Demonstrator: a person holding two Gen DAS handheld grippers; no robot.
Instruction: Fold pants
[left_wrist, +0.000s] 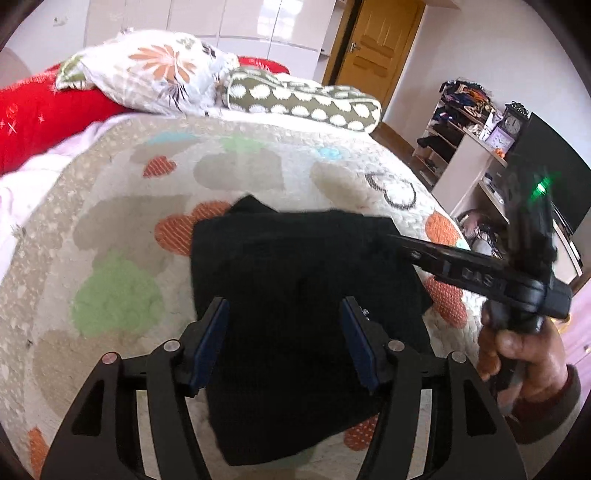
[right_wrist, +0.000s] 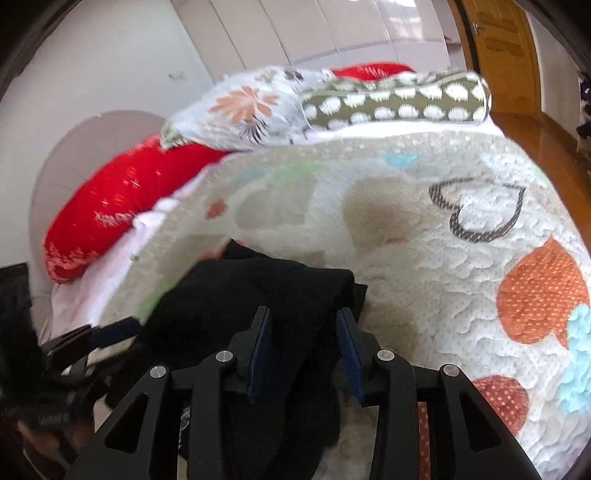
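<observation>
The black pants (left_wrist: 303, 266) lie as a folded bundle on the heart-patterned quilt (left_wrist: 122, 229), near the bed's front edge. My left gripper (left_wrist: 284, 306) hovers over the bundle's near half, open, its blue pads wide apart and clear of the cloth. My right gripper (left_wrist: 395, 236), held by a hand (left_wrist: 524, 354), reaches in from the right to the bundle's far right corner. In the right wrist view the right gripper (right_wrist: 303, 315) stands partly open with black pants (right_wrist: 258, 288) cloth lying between and under its pads, which do not squeeze it. The left gripper (right_wrist: 110, 334) shows at the lower left.
A floral pillow (left_wrist: 155, 70), a spotted bolster (left_wrist: 306, 99) and a red cushion (left_wrist: 40, 118) line the head of the bed. Beyond the right edge stand a cluttered shelf (left_wrist: 454, 122), a clock (left_wrist: 511, 123), a dark screen (left_wrist: 546, 177) and a wooden door (left_wrist: 376, 44).
</observation>
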